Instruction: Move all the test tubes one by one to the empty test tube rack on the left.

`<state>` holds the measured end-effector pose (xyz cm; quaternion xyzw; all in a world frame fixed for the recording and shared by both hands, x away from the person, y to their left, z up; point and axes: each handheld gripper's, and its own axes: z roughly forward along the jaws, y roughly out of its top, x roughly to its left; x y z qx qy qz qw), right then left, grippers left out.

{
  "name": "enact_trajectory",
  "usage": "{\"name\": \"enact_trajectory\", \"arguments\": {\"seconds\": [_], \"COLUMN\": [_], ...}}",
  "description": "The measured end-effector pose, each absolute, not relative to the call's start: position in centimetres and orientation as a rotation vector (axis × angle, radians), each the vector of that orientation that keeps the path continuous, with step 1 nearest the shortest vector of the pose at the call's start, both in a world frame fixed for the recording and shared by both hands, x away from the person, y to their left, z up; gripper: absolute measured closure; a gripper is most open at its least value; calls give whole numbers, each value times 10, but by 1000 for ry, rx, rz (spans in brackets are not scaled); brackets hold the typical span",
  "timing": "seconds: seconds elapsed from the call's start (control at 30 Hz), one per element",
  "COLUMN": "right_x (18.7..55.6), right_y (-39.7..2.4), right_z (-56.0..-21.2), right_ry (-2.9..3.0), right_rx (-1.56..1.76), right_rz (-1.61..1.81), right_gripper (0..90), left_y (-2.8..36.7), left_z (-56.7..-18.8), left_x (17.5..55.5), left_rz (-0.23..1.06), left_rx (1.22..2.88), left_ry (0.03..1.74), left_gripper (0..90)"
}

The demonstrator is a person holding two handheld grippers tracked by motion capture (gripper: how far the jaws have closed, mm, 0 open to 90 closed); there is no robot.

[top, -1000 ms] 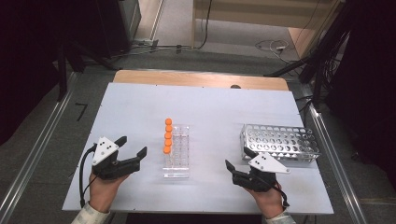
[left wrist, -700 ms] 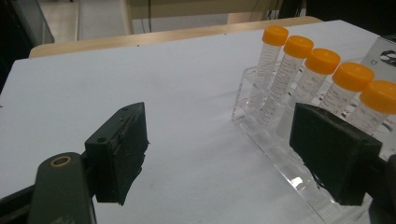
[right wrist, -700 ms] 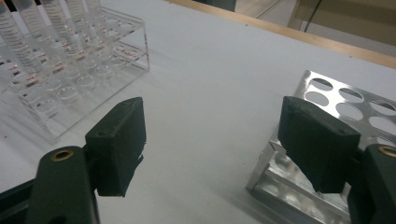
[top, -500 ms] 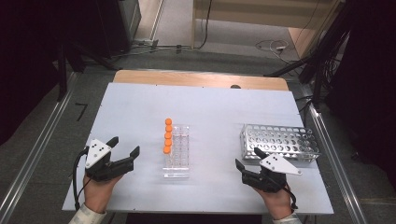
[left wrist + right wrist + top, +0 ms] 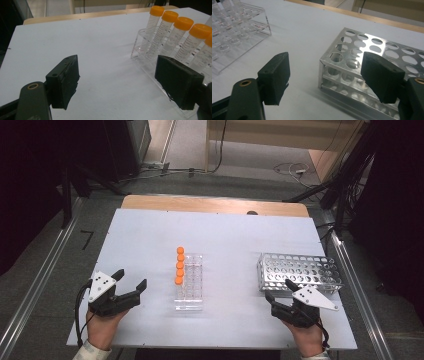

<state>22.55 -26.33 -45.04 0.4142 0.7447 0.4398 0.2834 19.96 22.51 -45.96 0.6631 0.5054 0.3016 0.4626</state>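
A clear plastic rack [image 5: 192,287] stands mid-table with a column of several orange-capped tubes [image 5: 179,265] along its left side. My left gripper [image 5: 132,277] lies left of it, open, with nothing between its jaws. In the left gripper view the tubes [image 5: 175,37] stand just beyond the right jaw of the open left gripper [image 5: 120,82]. A perforated metal rack [image 5: 300,272] sits on the right with no tubes in it. My right gripper [image 5: 277,289] is open at its near left corner. In the right gripper view the metal rack [image 5: 372,57] is seen past the open right gripper [image 5: 325,77].
The white table top [image 5: 220,235] has a wooden strip [image 5: 215,204] along its far edge. Metal rails run down both sides of the table, and cables lie on the floor behind it. The clear rack [image 5: 239,32] shows far left in the right gripper view.
My right hand has slid to the right along the table's front, nearer the metal rack's front. My left hand has shifted slightly left. Both pairs of jaws stay apart.
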Motion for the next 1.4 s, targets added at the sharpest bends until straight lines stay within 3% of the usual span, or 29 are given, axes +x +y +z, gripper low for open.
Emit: {"name": "enact_trajectory", "arguments": {"seconds": [0.63,1.4], "right_x": [222,205], "right_y": [-301,-370], "right_z": [-453,-456], "right_ry": [1913,1732], "right_rx": [1211,1430], "right_rz": [1135,1081], "right_gripper": [220,197], "left_y": [237,261], "left_z": [-464,-479], "left_x": [194,185], "left_rz": [768,713], "left_rx": [1607,1586], "left_ry": [1282,1380], "left_gripper": [198,195]}}
